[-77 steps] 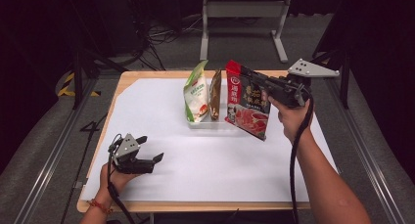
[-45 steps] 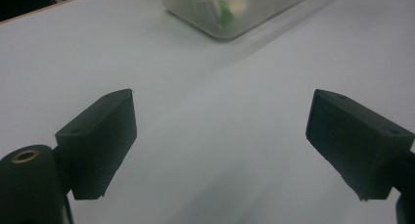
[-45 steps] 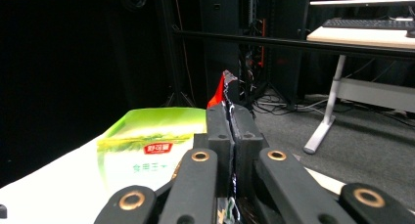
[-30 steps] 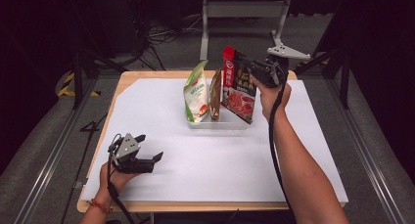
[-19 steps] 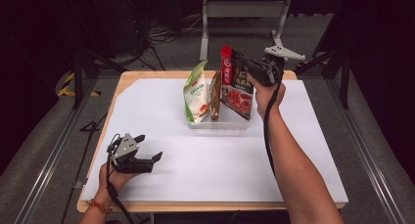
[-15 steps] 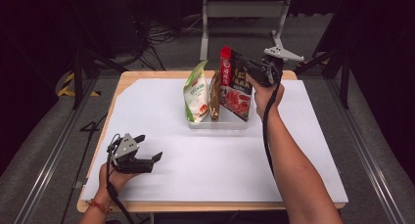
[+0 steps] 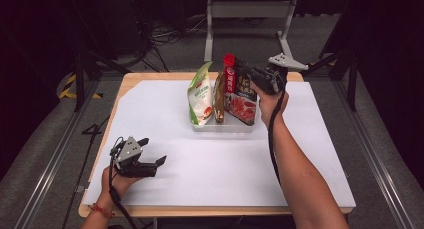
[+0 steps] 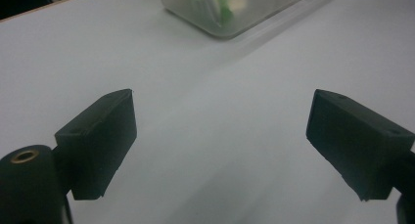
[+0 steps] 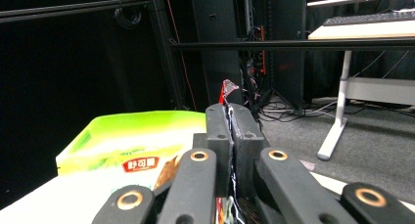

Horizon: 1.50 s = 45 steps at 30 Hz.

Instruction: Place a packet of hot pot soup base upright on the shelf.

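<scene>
High view: my right gripper [image 7: 257, 78] is up at the far side of the table [image 7: 150, 89], jaws pressed together on the top edge of the red/dark pouch [image 7: 239, 89]. Pouch stands upright in the clear tray [image 7: 225, 126], rightmost of three. Next to it a thin brown packet [image 7: 218, 96], then the green/white bag [image 7: 200, 95] on the left end of the tray. My left gripper [image 7: 159, 162] sits low on the white sheet near the front left corner, well apart from the tray, jaws spread, nothing btwn them.

Left gripper view: both black jaws wide apart over bare white surface. Tray corner [image 8: 230, 18] at top, w/ a bit of green inside, far from the jaws.

Right gripper view: jaws closed tight on the pouch's thin top edge [image 9: 228, 89], which sticks up btwn them. Green bag [image 9: 132, 141] to the left, brown packet edge [image 9: 169, 169] just beside the jaws.
</scene>
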Each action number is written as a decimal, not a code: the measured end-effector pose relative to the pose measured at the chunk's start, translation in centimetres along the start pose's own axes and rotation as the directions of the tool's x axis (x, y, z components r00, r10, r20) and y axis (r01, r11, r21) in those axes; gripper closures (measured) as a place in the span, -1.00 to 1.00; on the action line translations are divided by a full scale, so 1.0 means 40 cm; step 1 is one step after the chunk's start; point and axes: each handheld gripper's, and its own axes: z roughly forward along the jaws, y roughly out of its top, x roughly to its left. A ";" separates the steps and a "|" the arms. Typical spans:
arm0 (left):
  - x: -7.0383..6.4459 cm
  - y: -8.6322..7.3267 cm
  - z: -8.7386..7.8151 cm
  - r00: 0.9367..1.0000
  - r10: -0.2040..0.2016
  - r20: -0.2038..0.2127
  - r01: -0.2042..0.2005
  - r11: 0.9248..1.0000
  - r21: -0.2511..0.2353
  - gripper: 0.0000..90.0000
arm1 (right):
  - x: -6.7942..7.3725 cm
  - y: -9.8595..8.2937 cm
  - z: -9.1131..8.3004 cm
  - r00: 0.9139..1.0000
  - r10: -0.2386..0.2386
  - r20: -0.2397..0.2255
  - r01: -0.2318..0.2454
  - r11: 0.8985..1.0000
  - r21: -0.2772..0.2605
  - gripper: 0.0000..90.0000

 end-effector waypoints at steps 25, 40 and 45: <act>-0.006 0.000 0.005 1.000 0.011 0.001 -0.011 1.000 0.017 -0.73 | -0.027 -0.055 -0.064 0.999 -0.035 0.003 0.034 0.998 0.046 0.74; -0.008 0.001 0.003 1.000 0.020 -0.004 -0.020 1.000 0.015 -0.73 | -0.026 -0.065 -0.081 0.996 -0.087 0.005 0.086 0.990 0.109 0.59; -0.009 0.001 0.004 1.000 0.022 -0.003 -0.022 1.000 0.016 -0.73 | -0.029 -0.060 -0.088 0.994 -0.106 0.002 0.104 0.985 0.135 0.56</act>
